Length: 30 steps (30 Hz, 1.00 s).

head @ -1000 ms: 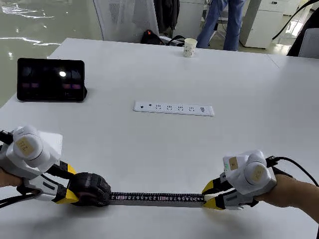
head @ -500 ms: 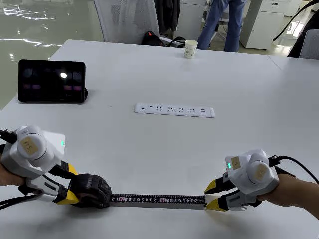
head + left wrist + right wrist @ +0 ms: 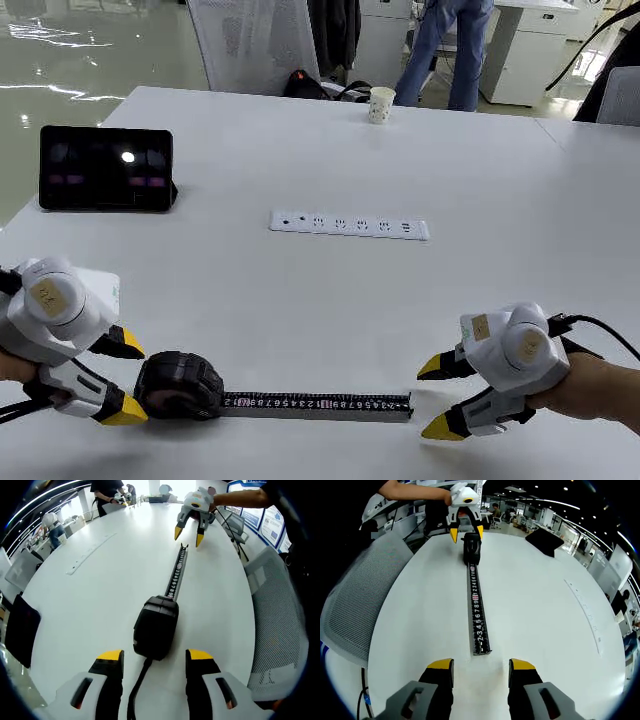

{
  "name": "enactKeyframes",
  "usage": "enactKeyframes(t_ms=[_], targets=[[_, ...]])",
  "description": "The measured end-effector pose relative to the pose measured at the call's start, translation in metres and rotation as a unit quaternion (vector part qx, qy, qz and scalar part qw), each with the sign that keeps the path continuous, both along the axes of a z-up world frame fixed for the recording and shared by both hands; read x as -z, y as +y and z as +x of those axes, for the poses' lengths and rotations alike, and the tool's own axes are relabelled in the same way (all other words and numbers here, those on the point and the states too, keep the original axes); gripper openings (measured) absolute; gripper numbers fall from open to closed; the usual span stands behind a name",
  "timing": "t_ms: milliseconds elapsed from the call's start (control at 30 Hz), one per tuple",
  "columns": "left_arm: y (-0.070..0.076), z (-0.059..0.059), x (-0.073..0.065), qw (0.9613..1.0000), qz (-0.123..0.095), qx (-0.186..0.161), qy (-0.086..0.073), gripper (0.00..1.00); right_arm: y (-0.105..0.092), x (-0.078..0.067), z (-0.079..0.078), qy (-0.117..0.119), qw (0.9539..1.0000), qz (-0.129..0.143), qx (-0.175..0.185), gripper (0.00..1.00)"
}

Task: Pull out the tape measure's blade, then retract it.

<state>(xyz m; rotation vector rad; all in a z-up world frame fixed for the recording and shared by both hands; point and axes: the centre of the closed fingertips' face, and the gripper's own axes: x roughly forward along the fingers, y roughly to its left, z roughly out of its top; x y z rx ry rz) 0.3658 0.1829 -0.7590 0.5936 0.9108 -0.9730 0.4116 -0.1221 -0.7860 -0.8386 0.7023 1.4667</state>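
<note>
The tape measure (image 3: 178, 385) lies on the white desk (image 3: 300, 300) at the lower left of the head view. Its blade (image 3: 318, 403) is drawn out flat toward the lower right. Your left gripper (image 3: 128, 381) sits just behind the black case, jaws spread wide and gripping nothing. Your right gripper (image 3: 434, 398), at the lower right, is just as wide open and empty, with the blade's end just short of its jaws. A power strip (image 3: 348, 223) lies mid-desk.

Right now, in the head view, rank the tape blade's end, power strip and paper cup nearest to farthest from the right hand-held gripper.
1. Blade end, just left of the right hand-held gripper.
2. Power strip, mid-table.
3. Paper cup, far edge.
</note>
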Motion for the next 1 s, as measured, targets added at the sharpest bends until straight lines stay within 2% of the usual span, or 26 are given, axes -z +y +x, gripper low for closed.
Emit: enactKeyframes(t_ms=[133,267,467,700,833,1000], targets=[[-0.001,-0.005,-0.002,0.9995,-0.019,-0.023,0.007,0.52,-0.003,-0.002,-0.003,0.006,0.9999,0.002,0.015,0.5],[-0.002,-0.01,-0.003,0.999,-0.028,-0.036,0.007,0.59,-0.006,-0.005,-0.005,0.005,0.9997,0.005,0.023,0.54],[-0.003,-0.018,-0.003,0.9972,-0.04,-0.061,0.014,0.67,-0.008,-0.007,-0.009,0.007,0.9989,0.013,0.046,0.61],[0.0,-0.023,-0.004,0.9944,-0.052,-0.092,0.005,0.74,-0.006,-0.007,-0.018,0.012,0.9978,0.022,0.062,0.66],[-0.002,-0.025,-0.007,0.9906,-0.072,-0.116,-0.008,0.8,-0.003,-0.009,-0.021,0.019,0.9961,0.035,0.079,0.7],[-0.007,-0.027,-0.009,0.9851,-0.098,-0.139,-0.025,0.81,0.0,-0.011,-0.024,0.025,0.993,0.054,0.102,0.74]])
